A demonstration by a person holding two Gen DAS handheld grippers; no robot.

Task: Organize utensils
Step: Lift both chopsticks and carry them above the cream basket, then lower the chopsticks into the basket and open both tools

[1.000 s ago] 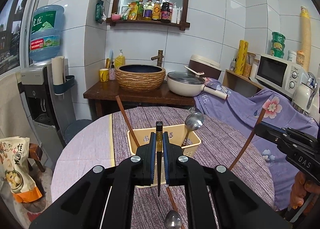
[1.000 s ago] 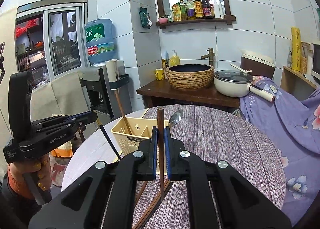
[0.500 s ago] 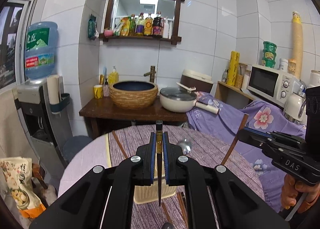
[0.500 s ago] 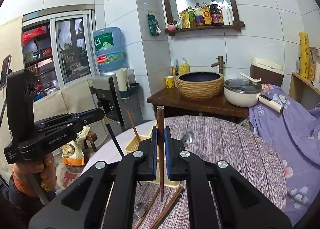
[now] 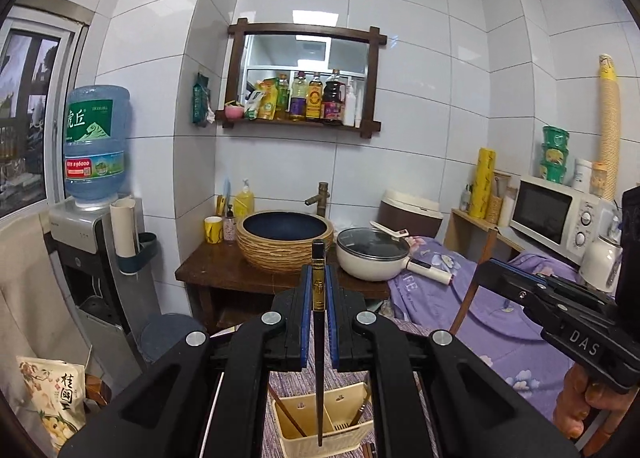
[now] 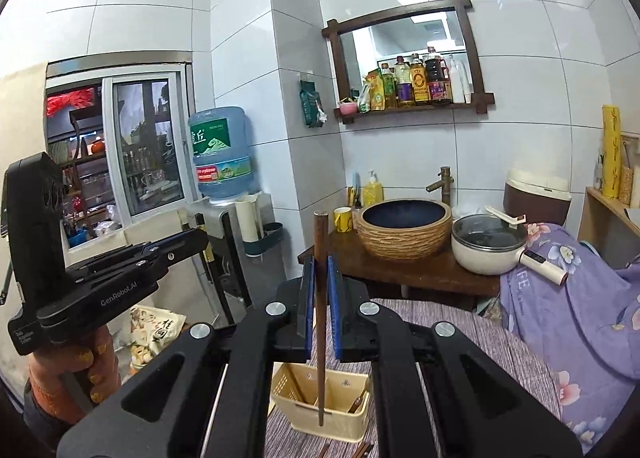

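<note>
My left gripper (image 5: pixel 318 290) is shut on a black chopstick (image 5: pixel 319 370) held upright; its tip hangs over the cream utensil basket (image 5: pixel 324 428) below. My right gripper (image 6: pixel 319 282) is shut on a brown chopstick (image 6: pixel 320 338), also upright, with its tip over the same basket (image 6: pixel 320 398). The basket holds a brown chopstick (image 5: pixel 288 414) and another utensil handle (image 6: pixel 357 403). The right gripper shows at the right of the left wrist view (image 5: pixel 484 270). The left gripper shows at the left of the right wrist view (image 6: pixel 200 236).
The basket stands on a round table with a purple striped runner (image 6: pixel 452 334). Beyond it are a wooden stand with a woven basin (image 5: pixel 284 240) and a white pot (image 5: pixel 372 254), a water dispenser (image 5: pixel 96 218), and a microwave (image 5: pixel 554 218) at the right.
Both grippers have risen and tilted up with their chopsticks. The basket has dropped to the bottom of both views, and the spoons on the table have gone out of sight.
</note>
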